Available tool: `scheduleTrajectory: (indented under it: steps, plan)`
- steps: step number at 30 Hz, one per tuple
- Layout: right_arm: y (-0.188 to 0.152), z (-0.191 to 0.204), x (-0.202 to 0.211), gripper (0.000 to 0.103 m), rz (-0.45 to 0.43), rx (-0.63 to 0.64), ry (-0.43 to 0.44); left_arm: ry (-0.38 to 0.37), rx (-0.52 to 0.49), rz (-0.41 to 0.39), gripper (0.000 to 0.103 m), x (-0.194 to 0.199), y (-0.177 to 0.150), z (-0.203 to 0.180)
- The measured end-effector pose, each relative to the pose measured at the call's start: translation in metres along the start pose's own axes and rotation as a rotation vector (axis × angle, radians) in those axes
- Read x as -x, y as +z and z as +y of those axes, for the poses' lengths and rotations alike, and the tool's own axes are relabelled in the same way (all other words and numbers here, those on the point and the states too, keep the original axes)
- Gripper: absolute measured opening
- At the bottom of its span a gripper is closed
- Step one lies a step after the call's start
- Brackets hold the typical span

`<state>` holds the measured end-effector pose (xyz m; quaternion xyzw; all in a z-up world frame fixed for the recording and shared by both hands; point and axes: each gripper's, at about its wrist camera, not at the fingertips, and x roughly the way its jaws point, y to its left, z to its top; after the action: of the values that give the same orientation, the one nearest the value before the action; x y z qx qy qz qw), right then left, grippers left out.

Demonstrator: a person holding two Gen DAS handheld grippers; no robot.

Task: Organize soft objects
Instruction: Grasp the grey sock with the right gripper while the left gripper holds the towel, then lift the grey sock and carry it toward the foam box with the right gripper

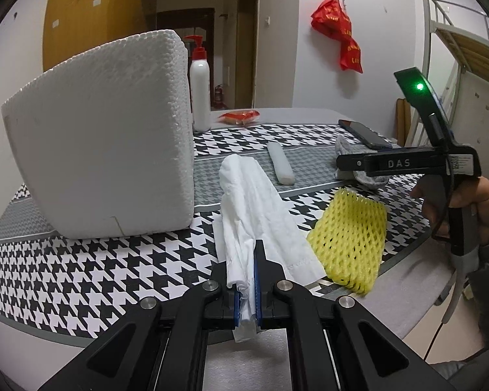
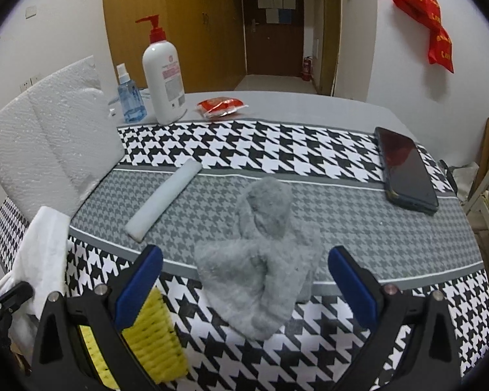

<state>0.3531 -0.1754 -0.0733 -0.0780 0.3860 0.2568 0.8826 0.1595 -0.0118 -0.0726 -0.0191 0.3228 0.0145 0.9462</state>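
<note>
Two grippers over four soft things on the checked cloth (image 2: 277, 150).
The left gripper (image 1: 247, 280) pinched one white cloth (image 1: 257, 208) tight; the right gripper (image 2: 244, 277) gaped wide around one grey sock (image 2: 260, 260), beside one yellow foam net (image 1: 348, 241) and one white foam stick (image 2: 166, 195).

White plaster walls (image 2: 358, 49) enclosed the room; a tall brown wooden wardrobe (image 2: 166, 16) stood beside a dim corridor ending at a dark wooden door (image 2: 272, 22).

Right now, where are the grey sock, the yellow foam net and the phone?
grey sock (image 2: 260, 270), right wrist view, its bunched middle.
yellow foam net (image 1: 348, 238), left wrist view, centre of the mesh.
phone (image 2: 406, 169), right wrist view, its dark screen.
</note>
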Motion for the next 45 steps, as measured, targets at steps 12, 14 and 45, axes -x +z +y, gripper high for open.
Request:
scheduleTrajectory:
  steps: [12, 14, 45]
  plan:
    - [0.0, 0.0, -0.017, 0.073, 0.067, 0.003, 0.02, -0.007, -0.001, 0.007, 0.007, -0.004, 0.0, 0.002]
    - [0.0, 0.0, -0.018, 0.063, 0.072, 0.005, 0.027, -0.009, 0.001, 0.008, 0.007, -0.004, -0.001, 0.002]
    - [-0.014, -0.008, 0.068, 0.023, -0.089, -0.074, 0.058, -0.063, -0.056, -0.058, 0.007, 0.024, 0.015, -0.011]
